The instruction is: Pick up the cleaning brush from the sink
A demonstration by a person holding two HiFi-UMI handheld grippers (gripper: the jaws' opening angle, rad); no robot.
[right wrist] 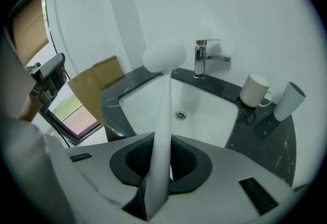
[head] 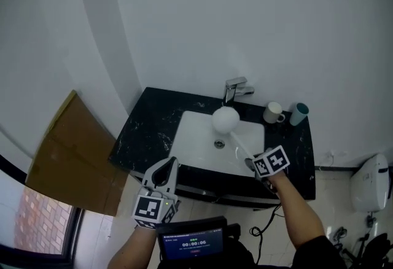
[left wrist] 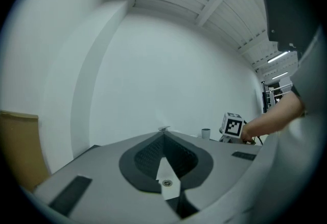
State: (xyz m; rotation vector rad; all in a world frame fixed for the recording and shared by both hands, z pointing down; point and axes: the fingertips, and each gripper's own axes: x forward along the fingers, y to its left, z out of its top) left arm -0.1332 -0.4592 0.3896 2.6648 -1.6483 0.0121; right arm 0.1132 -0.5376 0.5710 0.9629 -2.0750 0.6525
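The cleaning brush has a round white head [head: 225, 119] [right wrist: 164, 55] and a long white handle [head: 242, 146] [right wrist: 161, 136]. It hangs in the air above the white sink basin [head: 190, 120] [right wrist: 209, 115], head tilted up toward the faucet. My right gripper [head: 250, 162] [right wrist: 162, 142] is shut on the handle's lower end, which passes between both pads. My left gripper [head: 171, 163] [left wrist: 163, 131] is at the counter's front left edge, jaws together with nothing in them. From the left gripper view, the right gripper's marker cube [left wrist: 233, 125] shows at the right.
A chrome faucet [head: 235, 88] [right wrist: 203, 58] stands behind the basin on a black marble counter [head: 144, 132]. A white mug [head: 273, 112] [right wrist: 255, 90] and a teal cup [head: 298, 113] sit at the back right. Cardboard [head: 67, 151] leans at the left, and a white fixture [head: 370, 183] stands far right.
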